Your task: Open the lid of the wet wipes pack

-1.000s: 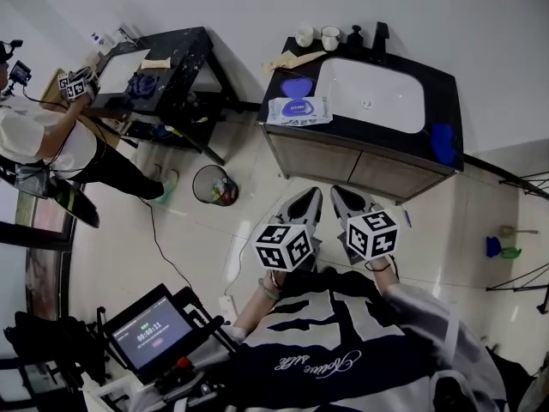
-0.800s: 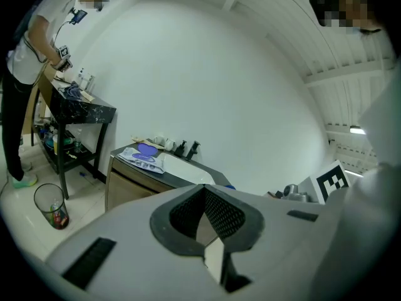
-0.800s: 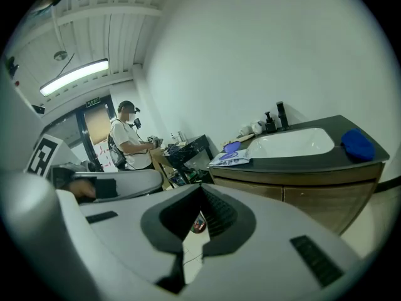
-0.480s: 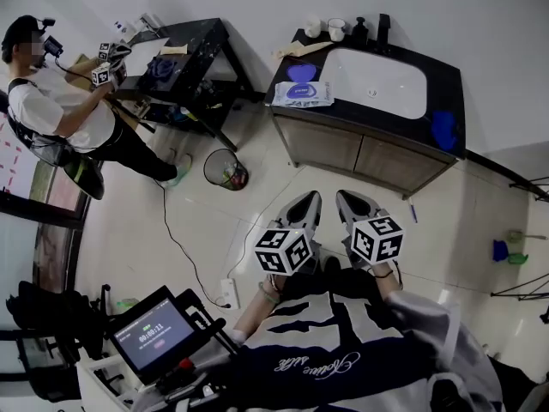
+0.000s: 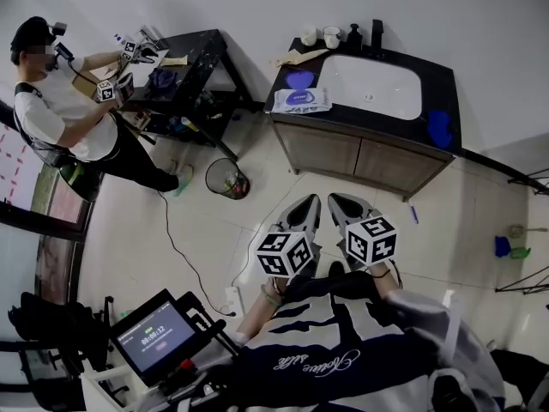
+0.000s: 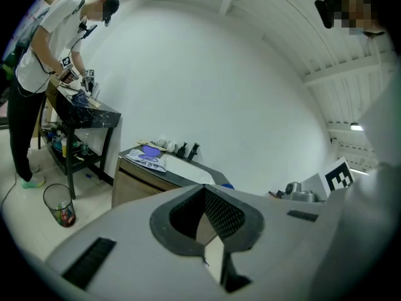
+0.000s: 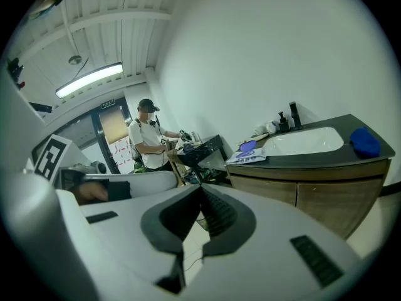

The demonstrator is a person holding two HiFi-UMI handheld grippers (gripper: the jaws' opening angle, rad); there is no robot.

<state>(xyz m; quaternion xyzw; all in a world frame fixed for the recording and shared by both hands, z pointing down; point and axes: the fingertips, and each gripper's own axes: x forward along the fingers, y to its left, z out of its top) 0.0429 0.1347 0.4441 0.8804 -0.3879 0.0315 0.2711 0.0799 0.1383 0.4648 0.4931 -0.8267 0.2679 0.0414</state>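
Upper left: person (image 5: 60, 101) at black table (image 5: 196, 43) | left of centre: waste bin (image 5: 225, 178), open tile around | top centre: wet wipes pack (image 5: 300, 99) flat on left end of vanity counter (image 5: 442, 88), near front edge | lower centre: left gripper (image 5: 305, 204) and right gripper (image 5: 340, 202), jaws together, empty, well apart from pack.

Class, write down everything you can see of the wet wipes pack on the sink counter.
The wet wipes pack is a flat, soft-looking white packet with blue print, lying on the dark counter left of the white basin, by the front edge. A purple thing sits just behind it. Nothing grips it.
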